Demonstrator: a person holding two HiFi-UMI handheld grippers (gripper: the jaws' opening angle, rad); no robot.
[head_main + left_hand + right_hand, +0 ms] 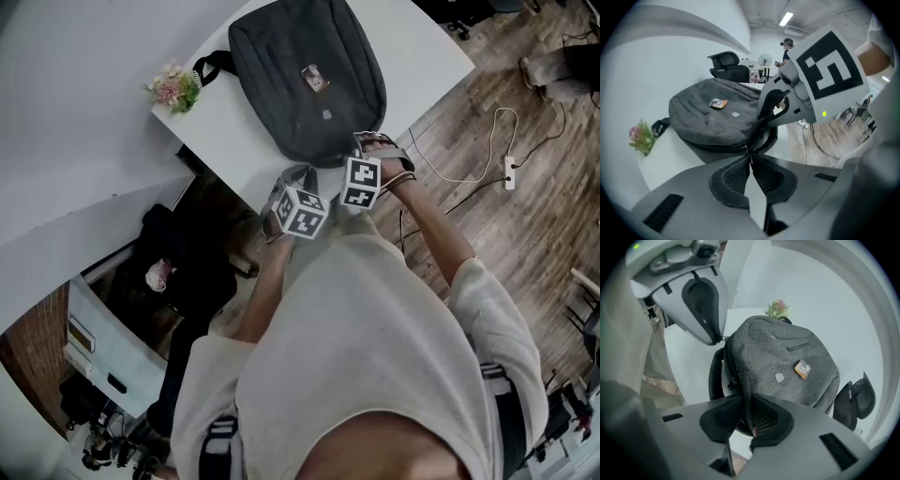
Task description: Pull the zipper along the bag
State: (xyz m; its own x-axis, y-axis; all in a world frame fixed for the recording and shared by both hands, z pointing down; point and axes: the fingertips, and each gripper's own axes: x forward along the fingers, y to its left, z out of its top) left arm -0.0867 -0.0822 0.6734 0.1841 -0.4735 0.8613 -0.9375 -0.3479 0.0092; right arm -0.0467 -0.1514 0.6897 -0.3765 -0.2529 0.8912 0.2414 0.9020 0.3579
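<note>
A white table [234, 122] stands over a wooden floor [487, 225], where a power strip [510, 172] lies on its white cable at the right of the frame. The grey bag [300, 84] lies flat on the table in the upper middle of the head view, its top edge cut off by the frame, with a small bunch of flowers [175, 86] just to its left. In that view the marker cubes and the person's hands cover the jaw tips at the bag's near edge, so the grips read only from the gripper views. The left gripper [749, 157] is clenched at that edge, its pads [736, 176] pinched on the zipper pull [747, 148] — a tiny metal piece, mostly buried between them. The right gripper [746, 416] is clamped on the bag's near rim, a fold of grey fabric squeezed between its jaws; what lies deeper in the fold cannot be made out. The zipper's line along the seam is too dark to trace. An orange tag [802, 369] sits on the bag's face.
</note>
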